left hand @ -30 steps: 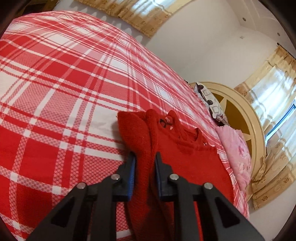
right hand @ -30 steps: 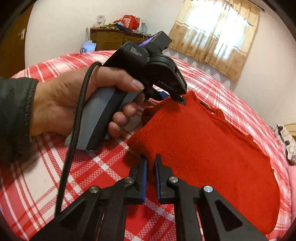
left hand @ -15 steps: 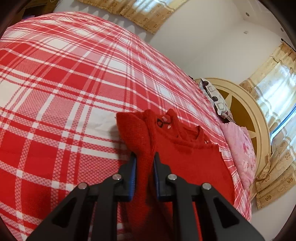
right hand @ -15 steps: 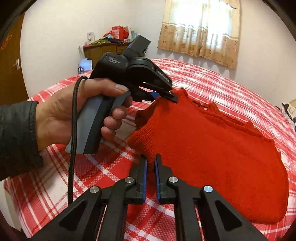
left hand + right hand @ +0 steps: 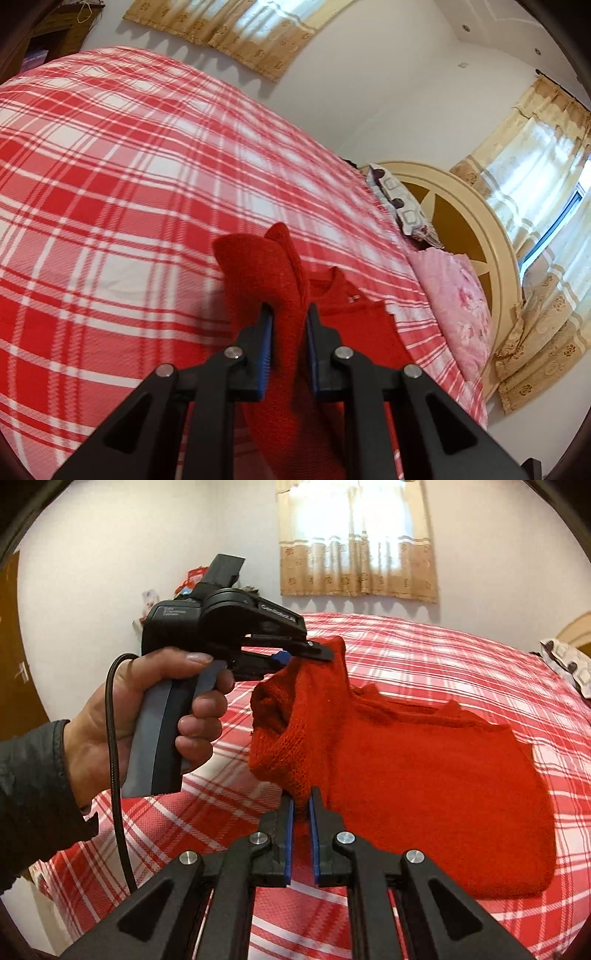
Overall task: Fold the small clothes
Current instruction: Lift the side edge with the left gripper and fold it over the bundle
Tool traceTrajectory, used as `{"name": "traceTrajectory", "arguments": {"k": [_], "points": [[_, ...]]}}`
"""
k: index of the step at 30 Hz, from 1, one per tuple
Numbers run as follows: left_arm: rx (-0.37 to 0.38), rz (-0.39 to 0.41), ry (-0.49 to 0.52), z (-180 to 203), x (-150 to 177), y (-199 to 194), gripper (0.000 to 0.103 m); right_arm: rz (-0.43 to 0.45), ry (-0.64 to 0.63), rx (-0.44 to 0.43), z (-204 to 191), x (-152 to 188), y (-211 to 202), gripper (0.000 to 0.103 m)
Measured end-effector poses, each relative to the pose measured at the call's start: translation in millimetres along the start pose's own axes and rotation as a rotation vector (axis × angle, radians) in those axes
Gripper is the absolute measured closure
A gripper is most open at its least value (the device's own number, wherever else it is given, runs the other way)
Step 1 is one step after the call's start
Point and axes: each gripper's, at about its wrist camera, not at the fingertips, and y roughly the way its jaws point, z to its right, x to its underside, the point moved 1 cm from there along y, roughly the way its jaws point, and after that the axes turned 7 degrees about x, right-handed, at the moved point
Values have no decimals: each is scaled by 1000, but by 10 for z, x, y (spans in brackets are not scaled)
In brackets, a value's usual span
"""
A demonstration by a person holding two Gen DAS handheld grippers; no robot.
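Observation:
A small red knit sweater [image 5: 424,775] lies on a red and white checked bed cover [image 5: 443,657]. Its left side with the sleeve is lifted off the cover. My right gripper [image 5: 302,801] is shut on the sweater's near lower edge. My left gripper [image 5: 314,651], held in a person's hand [image 5: 155,716], is shut on the raised sleeve and shoulder part. In the left wrist view the red knit [image 5: 269,273] stands bunched between the blue pads of that left gripper [image 5: 289,309], with the rest of the sweater lying to the right.
A cream and brown headboard [image 5: 476,229], a pink floral pillow [image 5: 458,302] and a grey patterned pillow [image 5: 402,206] are at the bed's head. A curtained window [image 5: 354,539] and a cluttered dresser [image 5: 192,583] stand beyond the bed. A black cable [image 5: 114,775] hangs from the left gripper.
Both grippers have risen with the sweater's left side, which now hangs off the cover. The sleeve end stands higher between the left pads. The right view has rolled toward level.

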Motion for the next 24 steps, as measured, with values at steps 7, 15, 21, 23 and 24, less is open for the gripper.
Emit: {"name": "traceTrajectory", "arguments": {"k": [7, 15, 21, 23, 24], "points": [[40, 0, 35, 336, -49, 145, 86, 25, 64, 9, 305, 4, -137, 96], [81, -1, 58, 613, -65, 330, 86, 40, 101, 14, 573, 33, -289, 97], [103, -26, 92, 899, -31, 551, 86, 20, 184, 3, 903, 132, -352, 97], [105, -38, 103, 969, -14, 623, 86, 10, 211, 0, 1030, 175, -354, 97], [105, -46, 111, 1017, -4, 674, 86, 6, 224, -3, 1088, 198, -366, 97]]}}
